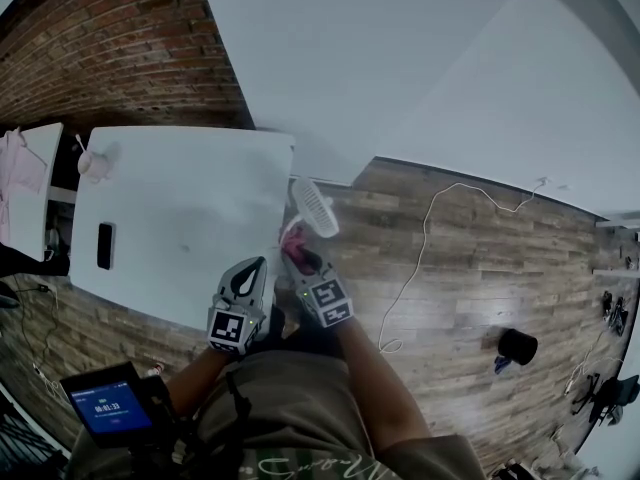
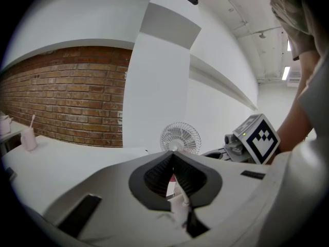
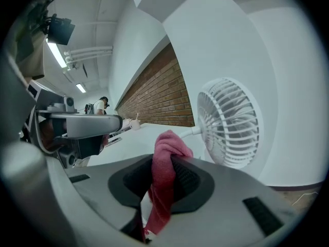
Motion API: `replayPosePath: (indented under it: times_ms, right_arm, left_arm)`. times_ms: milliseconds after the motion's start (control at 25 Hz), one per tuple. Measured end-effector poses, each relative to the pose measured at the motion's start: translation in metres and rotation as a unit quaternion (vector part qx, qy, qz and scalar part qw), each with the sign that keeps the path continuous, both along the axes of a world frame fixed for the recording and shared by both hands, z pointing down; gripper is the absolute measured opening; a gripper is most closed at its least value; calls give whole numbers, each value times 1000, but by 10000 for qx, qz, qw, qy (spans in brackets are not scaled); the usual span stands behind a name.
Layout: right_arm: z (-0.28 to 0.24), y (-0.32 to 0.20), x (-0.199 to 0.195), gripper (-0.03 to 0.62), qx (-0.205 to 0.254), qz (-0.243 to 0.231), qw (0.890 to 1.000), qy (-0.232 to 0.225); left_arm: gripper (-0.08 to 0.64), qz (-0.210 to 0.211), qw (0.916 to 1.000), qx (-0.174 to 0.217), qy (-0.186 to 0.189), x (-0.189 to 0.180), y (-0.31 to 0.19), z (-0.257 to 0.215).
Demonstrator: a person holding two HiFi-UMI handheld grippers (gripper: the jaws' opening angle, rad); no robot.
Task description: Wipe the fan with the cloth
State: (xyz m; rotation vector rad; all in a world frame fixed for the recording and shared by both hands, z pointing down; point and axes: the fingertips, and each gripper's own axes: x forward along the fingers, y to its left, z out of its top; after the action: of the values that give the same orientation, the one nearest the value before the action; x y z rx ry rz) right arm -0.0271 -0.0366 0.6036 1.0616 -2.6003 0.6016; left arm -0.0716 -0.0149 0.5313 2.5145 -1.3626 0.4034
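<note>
A small white fan (image 1: 314, 206) stands at the right edge of the white table (image 1: 180, 218); it also shows as the fan (image 2: 180, 138) and the fan (image 3: 231, 122) in the gripper views. My right gripper (image 1: 293, 252) is just below the fan, shut on a bunched pink cloth (image 1: 292, 234). In the right gripper view the cloth (image 3: 163, 174) hangs from between the pads of the right gripper (image 3: 167, 156), a little short of the fan's grille. My left gripper (image 1: 258, 265) hovers beside it over the table's near edge. Seen from its own view, the left gripper (image 2: 172, 154) has its jaws shut.
A black phone (image 1: 105, 245) and a pink cup (image 1: 92, 165) lie on the table's left part. A white cable (image 1: 430, 218) trails over the wooden floor, with a black object (image 1: 518, 346) further right. A brick wall (image 1: 120, 38) runs behind the table.
</note>
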Motion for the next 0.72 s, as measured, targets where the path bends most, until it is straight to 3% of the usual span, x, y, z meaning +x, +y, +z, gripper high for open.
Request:
replayPosePath:
  times_ms: [520,720]
  right_arm:
    - [15,18,1,109,114,-379,9986,365]
    - [19,18,2,110,153,-299,9992,239]
  left_arm:
    - [21,70,10000,58,-27,-7,4,6]
    - [21,87,10000,25,-40,-10,8,13]
